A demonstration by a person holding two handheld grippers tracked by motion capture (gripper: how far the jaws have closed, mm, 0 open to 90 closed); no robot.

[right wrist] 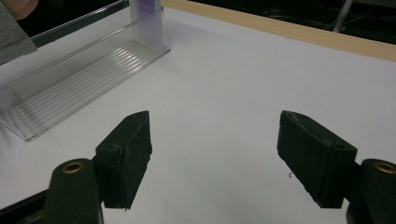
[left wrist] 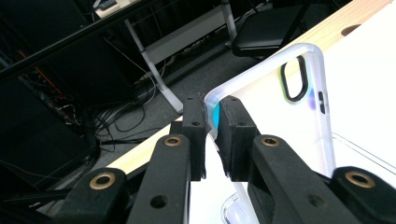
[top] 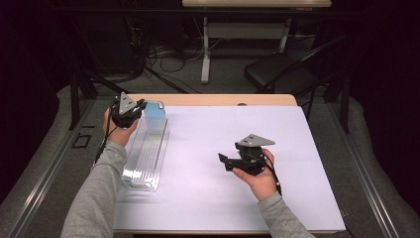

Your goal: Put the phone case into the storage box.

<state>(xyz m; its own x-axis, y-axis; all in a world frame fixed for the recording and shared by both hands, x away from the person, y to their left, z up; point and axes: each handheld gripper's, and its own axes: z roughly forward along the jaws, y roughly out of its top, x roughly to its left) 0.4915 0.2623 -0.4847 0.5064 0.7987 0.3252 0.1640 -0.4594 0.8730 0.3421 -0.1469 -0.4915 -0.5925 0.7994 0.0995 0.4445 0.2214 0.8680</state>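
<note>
A clear phone case [left wrist: 299, 88] with a pale rim and a dark-ringed camera cutout stands upright at the far end of a clear plastic tray [top: 146, 148] on the left of the white table. My left gripper [left wrist: 213, 135] is shut on the case's edge, its pads [left wrist: 233, 135] pinching the rim. In the high view the left gripper [top: 130, 112] sits over the tray's far end beside the bluish case [top: 154, 110]. My right gripper [top: 225, 161] rests low over the table's middle, jaws open with nothing between its pads [right wrist: 128, 154].
The tray [right wrist: 84, 70] has ribbed flooring and lies lengthwise along the table's left side. A wooden strip [top: 218, 99] runs along the far table edge. A black chair [top: 282, 72] and a desk frame [top: 205, 49] stand on the floor beyond.
</note>
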